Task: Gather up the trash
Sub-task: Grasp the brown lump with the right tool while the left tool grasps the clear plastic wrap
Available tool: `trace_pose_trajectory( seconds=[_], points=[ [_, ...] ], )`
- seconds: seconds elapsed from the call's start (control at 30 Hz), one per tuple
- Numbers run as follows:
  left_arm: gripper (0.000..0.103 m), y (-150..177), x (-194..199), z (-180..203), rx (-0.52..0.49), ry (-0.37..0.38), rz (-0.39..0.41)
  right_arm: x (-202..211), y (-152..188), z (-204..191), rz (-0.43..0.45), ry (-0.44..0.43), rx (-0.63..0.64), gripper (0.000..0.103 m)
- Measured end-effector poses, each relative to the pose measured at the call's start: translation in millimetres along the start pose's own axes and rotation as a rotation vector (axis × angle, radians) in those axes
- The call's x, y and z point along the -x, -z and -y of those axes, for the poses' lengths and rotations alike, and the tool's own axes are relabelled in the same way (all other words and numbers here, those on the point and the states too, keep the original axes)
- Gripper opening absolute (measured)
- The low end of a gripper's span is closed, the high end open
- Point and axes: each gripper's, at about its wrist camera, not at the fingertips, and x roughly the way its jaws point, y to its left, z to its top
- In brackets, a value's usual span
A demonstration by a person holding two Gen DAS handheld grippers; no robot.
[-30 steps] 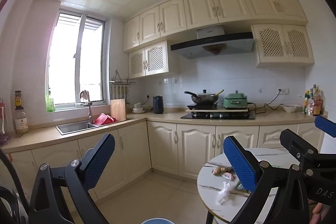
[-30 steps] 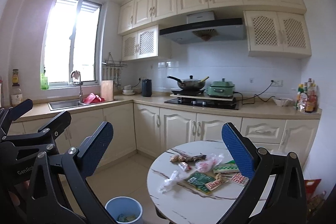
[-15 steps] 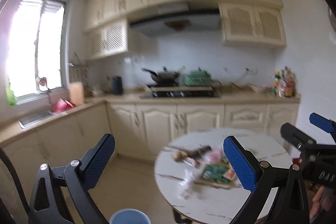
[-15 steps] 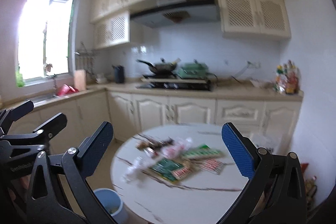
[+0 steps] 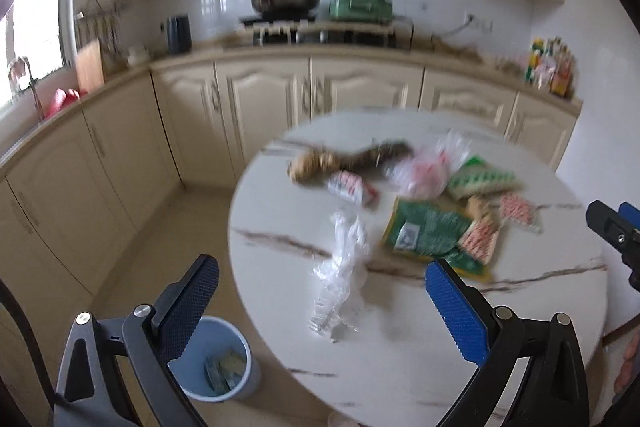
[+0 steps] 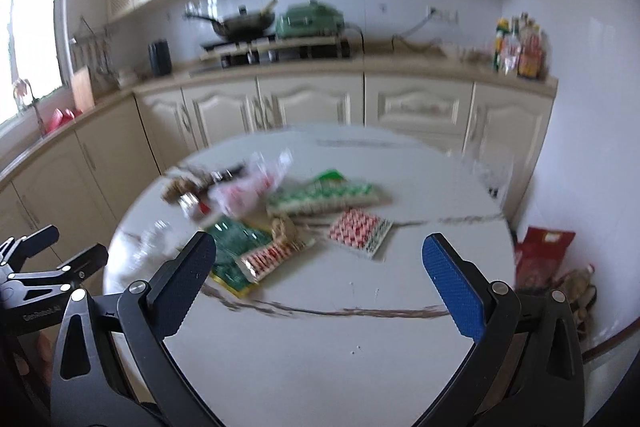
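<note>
Both cameras are tipping downward and swinging toward the round table [image 5: 280, 347]: a second ago we were looking mostly at cabinets and ceiling, and now the tabletop is filling the lower half of each view. We are holding the left gripper [image 5: 320, 291] with its jaws wide apart and nothing between them, and the right gripper [image 6: 318, 267] is standing equally spread and empty. We are closing in on the litter, which is lying scattered across the far half of the table: a crumpled clear plastic wrapper [image 5: 344, 267] nearest the left gripper, a green packet [image 5: 428, 231] just beside it, red-and-white sachets [image 6: 358, 233] toward the right, and a brownish clump [image 5: 316, 163] at the back. Motion blur is softening everything, so we cannot make out finer detail. On the floor beside the table a blue bin [image 5: 216, 367] is waiting, already holding a few scraps. We are judging that the approach is under way and no piece is yet taken; the clear wrapper, lined up between the left jaws, is looking like the likeliest first pick.
</note>
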Motion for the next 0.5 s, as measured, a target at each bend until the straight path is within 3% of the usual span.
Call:
trace_pose_trajectory(
  seconds=[0.27,0.3,0.37,0.43,0.5],
  points=[
    [0.097,-14.5,-63.8,-8.4,-0.027,0.022,-0.072,-76.6,5.0,0.3,-0.170,-0.011,0.007,0.103],
    [0.094,-16.3,-70.1,-10.4,-0.030,0.036,-0.077,-81.4,4.2,-0.2,-0.178,-0.011,0.006,0.103],
    [0.073,-22.1,-87.6,-13.2,-0.037,0.066,-0.099,-94.0,2.3,-0.1,-0.191,-0.016,-0.003,0.103],
    [0.060,-23.1,-100.6,-14.5,-0.037,0.080,-0.119,-106.2,-0.2,-3.6,-0.203,-0.038,0.011,0.103],
    [0.056,-25.9,-106.2,-19.0,-0.041,0.092,-0.113,-118.9,-3.6,-10.7,-0.223,-0.054,0.051,0.096]
  ],
)
